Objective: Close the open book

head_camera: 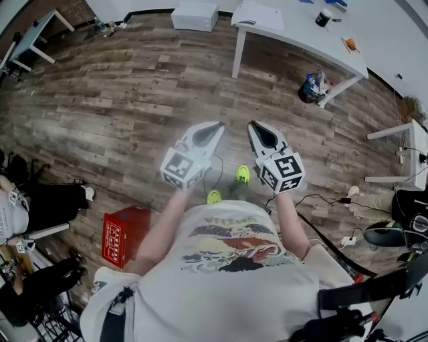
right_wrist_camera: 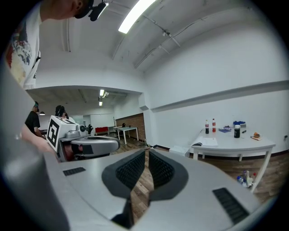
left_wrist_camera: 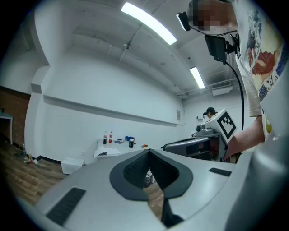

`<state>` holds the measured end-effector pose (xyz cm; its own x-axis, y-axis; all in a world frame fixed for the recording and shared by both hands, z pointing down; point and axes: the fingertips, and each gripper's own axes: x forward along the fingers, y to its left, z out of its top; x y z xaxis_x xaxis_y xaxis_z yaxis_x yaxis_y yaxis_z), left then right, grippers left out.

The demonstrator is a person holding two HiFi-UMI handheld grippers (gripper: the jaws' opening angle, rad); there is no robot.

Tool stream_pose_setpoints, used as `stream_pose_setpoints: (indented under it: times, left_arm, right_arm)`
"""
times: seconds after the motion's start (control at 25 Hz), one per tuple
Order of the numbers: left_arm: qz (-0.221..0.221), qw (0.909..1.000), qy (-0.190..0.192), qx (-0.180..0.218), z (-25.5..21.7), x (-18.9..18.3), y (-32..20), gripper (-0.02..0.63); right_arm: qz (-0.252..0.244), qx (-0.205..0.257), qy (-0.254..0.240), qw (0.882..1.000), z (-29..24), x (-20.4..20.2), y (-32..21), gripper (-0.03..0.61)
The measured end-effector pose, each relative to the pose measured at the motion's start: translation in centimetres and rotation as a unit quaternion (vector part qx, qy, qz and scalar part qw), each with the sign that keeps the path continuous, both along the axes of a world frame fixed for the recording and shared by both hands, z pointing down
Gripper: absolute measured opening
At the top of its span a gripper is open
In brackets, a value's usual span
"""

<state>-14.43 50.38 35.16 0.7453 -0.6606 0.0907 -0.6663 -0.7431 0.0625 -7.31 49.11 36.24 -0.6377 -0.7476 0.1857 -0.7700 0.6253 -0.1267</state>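
The open book [head_camera: 257, 15] lies with white pages up on the white table [head_camera: 301, 40] at the far side of the room, well away from both grippers. The left gripper view shows the book [left_wrist_camera: 107, 153] small on that table, and so does the right gripper view [right_wrist_camera: 205, 142]. I hold both grippers side by side at chest height over the wooden floor. My left gripper [head_camera: 217, 125] [left_wrist_camera: 148, 152] is shut with nothing in it. My right gripper [head_camera: 253, 125] [right_wrist_camera: 147, 152] also stands shut and empty, its tips almost touching.
A black cup [head_camera: 324, 17] and two bottles [left_wrist_camera: 107, 137] stand on the table. A bag of bottles [head_camera: 313, 87] sits by its leg and a white box [head_camera: 194, 15] beside it. A red crate [head_camera: 124, 234] is at my left. Cables and a power strip [head_camera: 348, 239] lie right.
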Motion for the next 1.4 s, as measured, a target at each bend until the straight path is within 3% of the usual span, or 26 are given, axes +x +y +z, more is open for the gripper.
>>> stream_pose_setpoints:
  times: [0.12, 0.52, 0.96, 1.4]
  left_arm:
    - [-0.001, 0.9998, -0.016, 0.009, 0.2, 1.1, -2.1, 0.011]
    - [-0.032, 0.9993, -0.015, -0.014, 0.9, 5.4, -11.1, 0.011]
    - [-0.059, 0.9980, -0.021, -0.002, 1.5, 12.0, -19.1, 0.011]
    - [-0.059, 0.9978, -0.029, -0.006, 1.7, 14.7, -22.9, 0.012]
  right_arm:
    - [-0.008, -0.004, -0.003, 1.000, 0.4, 0.9, -2.3, 0.023]
    - [-0.035, -0.015, -0.025, 0.999, 0.5, 6.5, -11.3, 0.023]
    - [-0.071, -0.010, -0.021, 0.997, 1.6, 12.4, -18.7, 0.024]
    - [-0.067, -0.020, -0.032, 0.997, 2.2, 15.5, -22.5, 0.025]
